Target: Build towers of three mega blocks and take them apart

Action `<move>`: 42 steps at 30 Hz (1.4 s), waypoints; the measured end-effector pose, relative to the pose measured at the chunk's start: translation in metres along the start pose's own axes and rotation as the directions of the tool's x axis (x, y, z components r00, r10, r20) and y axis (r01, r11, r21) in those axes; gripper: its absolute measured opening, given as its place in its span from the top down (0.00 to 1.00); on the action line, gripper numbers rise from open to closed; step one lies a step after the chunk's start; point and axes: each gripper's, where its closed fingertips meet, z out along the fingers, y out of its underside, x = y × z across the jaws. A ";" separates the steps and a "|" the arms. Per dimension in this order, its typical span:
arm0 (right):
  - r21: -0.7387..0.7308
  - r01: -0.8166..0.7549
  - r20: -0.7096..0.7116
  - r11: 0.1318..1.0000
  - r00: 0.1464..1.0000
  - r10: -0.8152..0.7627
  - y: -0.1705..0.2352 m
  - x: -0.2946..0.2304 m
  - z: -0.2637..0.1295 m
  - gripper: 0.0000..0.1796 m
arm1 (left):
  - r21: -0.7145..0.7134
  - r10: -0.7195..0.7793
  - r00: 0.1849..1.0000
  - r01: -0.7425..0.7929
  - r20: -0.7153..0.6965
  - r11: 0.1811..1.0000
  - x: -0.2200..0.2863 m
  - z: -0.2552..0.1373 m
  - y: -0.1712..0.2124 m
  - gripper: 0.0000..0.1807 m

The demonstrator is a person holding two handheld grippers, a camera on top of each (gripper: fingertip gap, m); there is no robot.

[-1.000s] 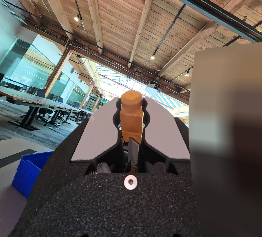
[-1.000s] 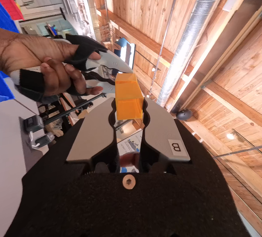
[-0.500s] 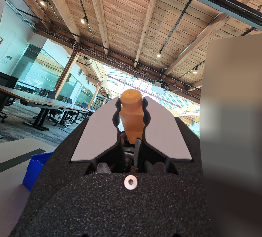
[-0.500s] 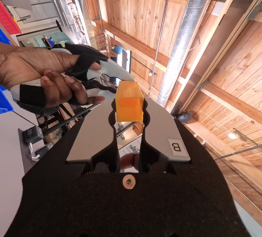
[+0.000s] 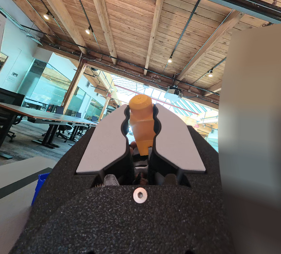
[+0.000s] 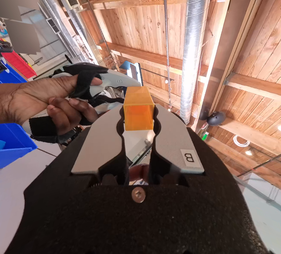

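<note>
In the left wrist view, my left gripper (image 5: pixel 140 108) is shut on an orange mega block (image 5: pixel 141 126), stud end pointing up past the fingertips. In the right wrist view, my right gripper (image 6: pixel 138 108) is shut on an orange block (image 6: pixel 138 117) whose hollow underside faces the camera. The left gripper (image 6: pixel 115 80), held in a person's hand (image 6: pixel 45 97), reaches the far end of that block. I cannot tell whether both grip one block or two joined ones. Both cameras point up towards the wooden ceiling.
A blue bin (image 5: pixel 40 181) shows at the lower left of the left wrist view, with long office tables (image 5: pixel 45 115) beyond. The right wrist view shows a blue bin (image 6: pixel 13 144), a red bin (image 6: pixel 19 64) and a silver duct (image 6: pixel 193 48). The left gripper's tips are roughly 5 centimeters from the right gripper's.
Both views have swung. The blue bin has slid down and left in the left wrist view. In the right wrist view the block's hollow underside now faces the camera and the hand sits lower.
</note>
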 end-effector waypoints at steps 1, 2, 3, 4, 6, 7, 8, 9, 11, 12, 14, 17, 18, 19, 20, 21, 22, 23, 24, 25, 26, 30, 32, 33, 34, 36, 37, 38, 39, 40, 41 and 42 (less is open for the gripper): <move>0.003 -0.012 0.001 1.000 1.000 0.012 0.000 0.000 0.000 0.80 | -0.001 0.010 1.000 -0.010 0.004 1.000 0.000 0.000 0.000 0.84; 0.002 -0.010 0.001 1.000 1.000 0.010 0.001 0.000 0.000 0.80 | -0.003 0.014 1.000 -0.014 0.008 1.000 0.000 0.000 0.000 0.84; 0.003 -0.004 0.002 1.000 1.000 0.004 0.000 0.000 0.000 0.80 | -0.007 0.017 1.000 -0.017 0.009 1.000 0.001 0.000 0.000 0.84; 0.001 0.004 0.003 1.000 1.000 -0.004 0.000 0.000 -0.001 0.80 | -0.010 0.016 1.000 -0.016 0.011 1.000 0.001 0.000 0.000 0.84; 0.000 0.016 0.004 1.000 1.000 -0.016 0.000 0.000 -0.001 0.80 | -0.015 0.010 1.000 -0.010 0.015 1.000 0.001 0.000 0.001 0.84; -0.001 0.020 0.006 1.000 1.000 -0.020 0.000 0.000 -0.001 0.80 | -0.018 0.010 1.000 -0.010 0.019 1.000 0.001 0.000 0.001 0.84; -0.002 0.025 0.008 1.000 1.000 -0.025 0.001 0.001 -0.002 0.80 | -0.022 0.010 1.000 -0.009 0.022 1.000 0.001 0.000 0.001 0.84; -0.002 0.028 0.009 1.000 1.000 -0.028 0.001 0.001 -0.002 0.80 | -0.025 0.014 1.000 -0.013 0.024 1.000 0.001 0.000 0.001 0.84; -0.003 0.021 0.010 1.000 1.000 -0.021 0.002 0.001 -0.003 0.80 | -0.024 0.017 0.999 -0.016 0.033 1.000 0.000 0.000 0.001 0.84; -0.005 0.015 0.010 1.000 1.000 -0.015 0.003 0.002 -0.002 0.80 | -0.022 0.017 0.999 -0.016 0.037 1.000 0.000 0.000 0.001 0.84; -0.011 0.008 0.013 1.000 1.000 -0.008 0.005 0.002 -0.002 0.80 | -0.022 0.015 0.999 -0.014 0.045 1.000 -0.002 0.000 0.001 0.84; -0.024 0.002 0.032 1.000 0.999 -0.001 0.009 0.000 -0.003 0.80 | -0.052 0.020 0.998 -0.017 0.062 0.999 -0.006 -0.004 0.001 0.84; -0.032 -0.002 0.021 0.999 1.000 0.002 0.010 0.002 -0.003 0.80 | -0.074 0.050 0.996 -0.044 0.077 0.996 -0.008 -0.007 0.001 0.83; -0.037 -0.003 -0.005 0.999 1.000 0.003 0.011 0.006 -0.003 0.80 | -0.097 0.101 0.990 -0.091 0.099 0.991 -0.010 -0.012 -0.001 0.82; -0.037 -0.009 -0.013 0.999 1.000 0.008 0.012 0.009 -0.005 0.80 | -0.117 0.162 0.977 -0.147 0.137 0.982 -0.013 -0.020 -0.006 0.79; -0.036 -0.020 -0.024 0.999 1.000 0.019 0.012 0.014 -0.006 0.80 | -0.144 0.235 0.954 -0.210 0.187 0.967 -0.016 -0.029 -0.013 0.78; -0.035 -0.031 -0.040 0.999 0.999 0.030 0.013 0.020 -0.009 0.80 | -0.190 0.326 0.911 -0.283 0.253 0.940 -0.021 -0.042 -0.020 0.77; -0.034 -0.040 -0.054 0.999 0.998 0.038 0.013 0.025 -0.011 0.81 | -0.263 0.435 0.835 -0.360 0.337 0.895 -0.029 -0.060 -0.028 0.76; -0.037 -0.044 -0.066 0.998 0.997 0.042 0.014 0.031 -0.013 0.80 | -0.357 0.547 0.721 -0.422 0.425 0.833 -0.039 -0.083 -0.037 0.74; -0.043 -0.042 -0.077 0.998 0.996 0.038 0.015 0.036 -0.016 0.80 | -0.463 0.641 0.574 -0.445 0.509 0.766 -0.049 -0.111 -0.048 0.73; -0.048 -0.035 -0.088 0.998 0.996 0.031 0.016 0.040 -0.018 0.80 | -0.568 0.706 0.402 -0.419 0.584 0.708 -0.060 -0.145 -0.059 0.71; -0.053 -0.025 -0.106 0.998 0.994 0.019 0.017 0.047 -0.023 0.80 | -0.748 0.748 0.031 0.025 0.663 0.663 -0.080 -0.275 -0.057 0.63; -0.052 -0.016 -0.104 0.999 0.995 0.011 0.016 0.046 -0.023 0.80 | -0.735 0.775 0.002 0.318 0.632 0.599 -0.085 -0.328 -0.028 0.58; -0.051 -0.010 -0.101 0.999 0.995 0.005 0.015 0.045 -0.023 0.80 | -0.710 0.794 0.016 0.460 0.608 0.534 -0.085 -0.351 -0.010 0.56; -0.051 -0.004 -0.098 0.999 0.995 -0.001 0.014 0.045 -0.023 0.80 | -0.670 0.805 0.033 0.574 0.592 0.470 -0.085 -0.370 0.004 0.54; -0.049 0.004 -0.095 0.999 0.995 -0.009 0.013 0.043 -0.022 0.80 | -0.624 0.807 0.047 0.662 0.588 0.416 -0.088 -0.390 0.016 0.53; -0.047 0.005 -0.096 0.999 0.995 -0.010 0.012 0.043 -0.023 0.80 | -0.624 0.797 0.062 0.660 0.601 0.419 -0.092 -0.391 0.019 0.53; -0.043 0.004 -0.100 0.999 0.995 -0.008 0.011 0.044 -0.023 0.80 | -0.625 0.791 0.073 0.659 0.608 0.419 -0.094 -0.393 0.021 0.54; -0.039 0.000 -0.103 0.999 0.995 -0.004 0.011 0.045 -0.024 0.80 | -0.624 0.794 0.081 0.668 0.602 0.405 -0.096 -0.398 0.023 0.55; -0.036 -0.004 -0.107 0.999 0.994 0.001 0.011 0.046 -0.024 0.80 | -0.621 0.795 0.101 0.686 0.598 0.379 -0.096 -0.404 0.028 0.55; -0.034 -0.008 -0.110 0.999 0.994 0.005 0.011 0.046 -0.024 0.80 | -0.612 0.789 0.126 0.708 0.601 0.353 -0.098 -0.410 0.034 0.55; -0.032 -0.011 -0.112 0.999 0.994 0.007 0.011 0.047 -0.025 0.80 | -0.595 0.789 0.130 0.731 0.601 0.333 -0.100 -0.418 0.039 0.55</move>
